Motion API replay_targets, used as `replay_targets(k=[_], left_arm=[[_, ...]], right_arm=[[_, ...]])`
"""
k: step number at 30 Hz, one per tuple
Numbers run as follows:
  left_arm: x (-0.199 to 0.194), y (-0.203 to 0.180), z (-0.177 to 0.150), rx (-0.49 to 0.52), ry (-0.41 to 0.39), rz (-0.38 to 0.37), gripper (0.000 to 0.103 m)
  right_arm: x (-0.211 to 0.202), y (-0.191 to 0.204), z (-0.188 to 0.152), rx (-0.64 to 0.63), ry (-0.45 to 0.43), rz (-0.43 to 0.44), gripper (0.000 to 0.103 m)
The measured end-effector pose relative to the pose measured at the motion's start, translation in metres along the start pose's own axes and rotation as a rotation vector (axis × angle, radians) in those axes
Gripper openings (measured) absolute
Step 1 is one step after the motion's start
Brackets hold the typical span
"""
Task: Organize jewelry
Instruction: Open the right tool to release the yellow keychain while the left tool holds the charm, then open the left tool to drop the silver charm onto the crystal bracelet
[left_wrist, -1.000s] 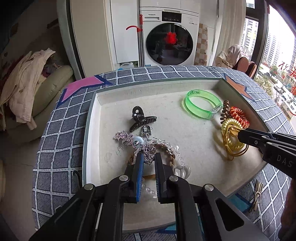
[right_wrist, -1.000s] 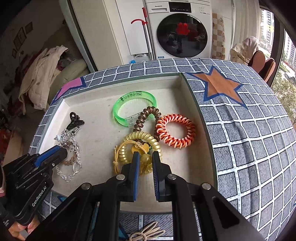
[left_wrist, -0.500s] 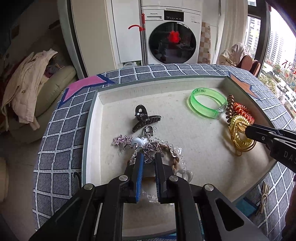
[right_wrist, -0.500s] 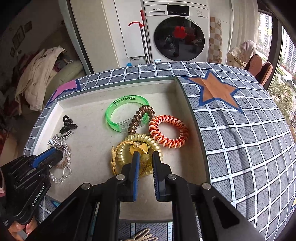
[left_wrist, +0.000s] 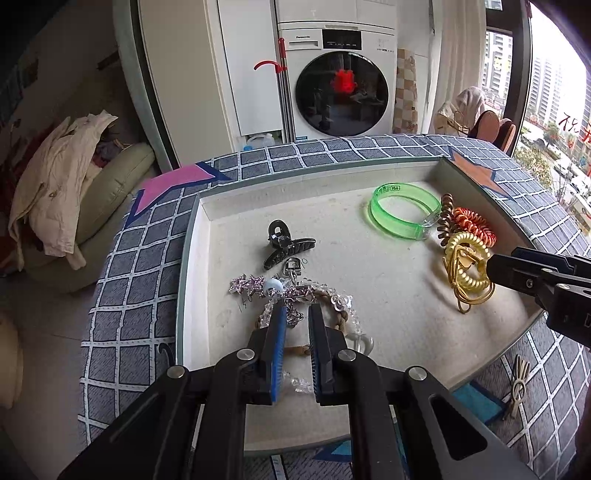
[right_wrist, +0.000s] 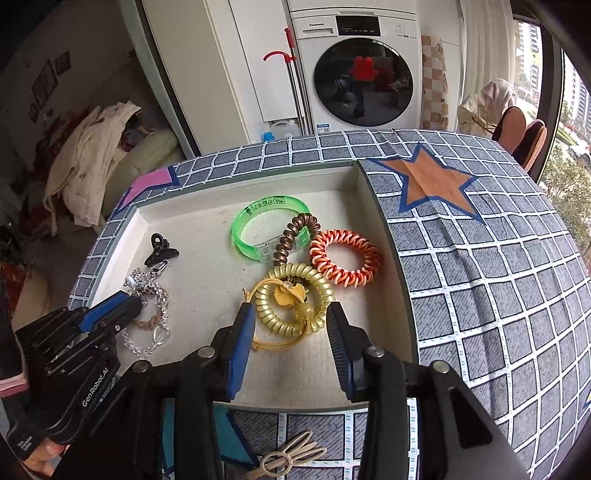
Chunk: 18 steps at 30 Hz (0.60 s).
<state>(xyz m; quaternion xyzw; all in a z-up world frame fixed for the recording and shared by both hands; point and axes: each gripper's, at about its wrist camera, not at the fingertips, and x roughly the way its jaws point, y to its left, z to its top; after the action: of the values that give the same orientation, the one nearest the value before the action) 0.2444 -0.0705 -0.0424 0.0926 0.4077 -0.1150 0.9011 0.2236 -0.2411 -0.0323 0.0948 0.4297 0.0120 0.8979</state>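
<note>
The right gripper (right_wrist: 290, 314) has spread its jaws wide, where a moment ago they were nearly closed; they now flank the yellow coil tie (right_wrist: 293, 302). Both cameras have pulled back slightly from the tray (right_wrist: 388, 236).

A lived-in home, at the laundry corner of a flat. A front-loading washing machine (left_wrist: 341, 79) stands built in between white cabinets (right_wrist: 207, 70), with a detergent jug (right_wrist: 282, 130) at its foot. A cream jacket (left_wrist: 55, 184) lies heaped on a sofa (left_wrist: 107, 192). A bench under a checked, star-patterned cloth (right_wrist: 480, 258) fills the foreground; apartment towers (left_wrist: 546, 85) show through the window.
</note>
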Motion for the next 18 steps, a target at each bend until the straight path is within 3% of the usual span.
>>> replay_targets(k=[8,16,17,18], left_arm=[[-0.008,0.001,0.002,0.020,-0.021,0.036,0.033],[-0.019,-0.001,0.002,0.066,-0.080,0.121,0.033],[-0.021,0.000,0.002,0.062,-0.084,0.124,0.035],[-0.022,0.002,0.002,0.056,-0.090,0.131,0.070]], right_arm=[[-0.008,-0.004,-0.006,0.013,-0.005,0.007,0.045],[-0.017,-0.007,-0.008,0.012,-0.019,-0.003,0.045],[-0.018,-0.008,-0.008,0.011,-0.019,-0.005,0.045],[-0.018,-0.008,-0.008,0.011,-0.019,-0.008,0.045]])
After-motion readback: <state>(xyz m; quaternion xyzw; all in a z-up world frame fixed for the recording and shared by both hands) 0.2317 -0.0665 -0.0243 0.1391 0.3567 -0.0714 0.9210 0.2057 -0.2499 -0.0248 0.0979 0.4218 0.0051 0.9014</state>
